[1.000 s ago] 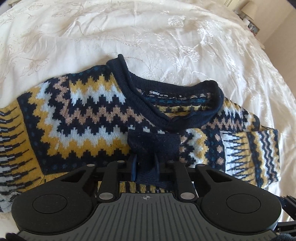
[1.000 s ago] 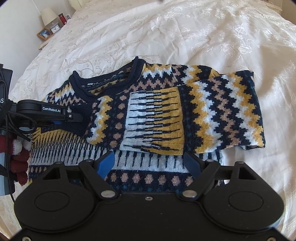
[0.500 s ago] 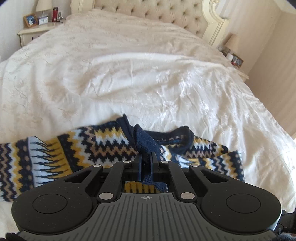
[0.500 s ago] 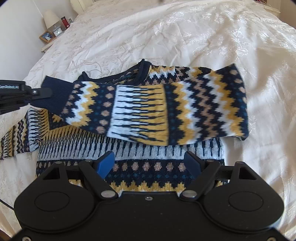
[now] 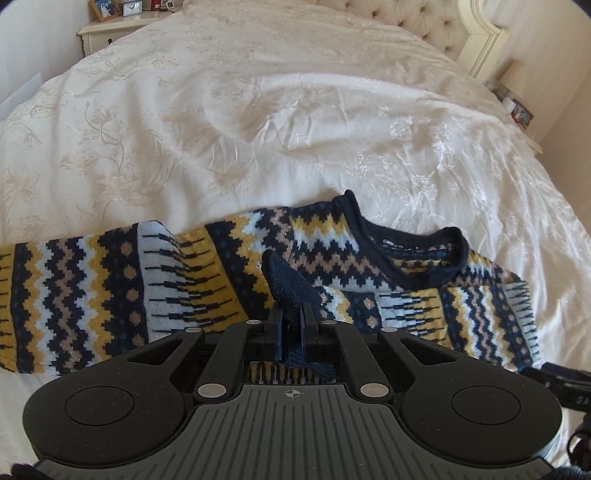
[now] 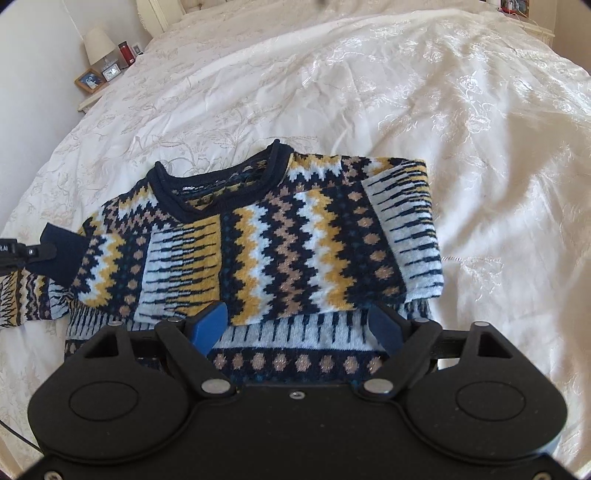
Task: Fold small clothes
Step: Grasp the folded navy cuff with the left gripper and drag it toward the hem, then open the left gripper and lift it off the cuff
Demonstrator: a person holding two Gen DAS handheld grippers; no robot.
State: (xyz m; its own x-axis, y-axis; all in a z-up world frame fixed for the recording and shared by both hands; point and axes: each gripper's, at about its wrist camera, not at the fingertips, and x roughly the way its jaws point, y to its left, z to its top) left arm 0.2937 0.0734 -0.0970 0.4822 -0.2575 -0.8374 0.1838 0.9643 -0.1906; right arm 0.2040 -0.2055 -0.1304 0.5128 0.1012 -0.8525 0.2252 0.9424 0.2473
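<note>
- A cream embroidered bedspread (image 6: 369, 81) covers the bed; a nightstand (image 5: 110, 31) with a lamp (image 6: 98, 46) stands beside it.
- The patterned sweater (image 6: 295, 236) lies flat on the bedspread, one sleeve folded across its chest.
- The left gripper (image 5: 291, 325) has its jaws pinching the navy cuff (image 5: 290, 286).
- The right gripper (image 6: 299, 325) hovers over the hem, jaws spread.

Wide bed (image 5: 295, 110), draped in a cream bedspread (image 6: 461, 129) with embroidered flowers, creased and rumpled across the middle. Tufted headboard (image 5: 413, 22) at the far end. Lying directly on the spread, a patterned sweater (image 6: 295, 229) in navy, mustard, white and tan zigzags, navy collar (image 6: 221, 184) toward the headboard. One sleeve (image 6: 177, 266) folded across the chest, its navy cuff (image 6: 62, 254) lifted clear near the sweater's edge; the other sleeve (image 5: 74, 295) stretched flat out sideways over the spread.
</note>
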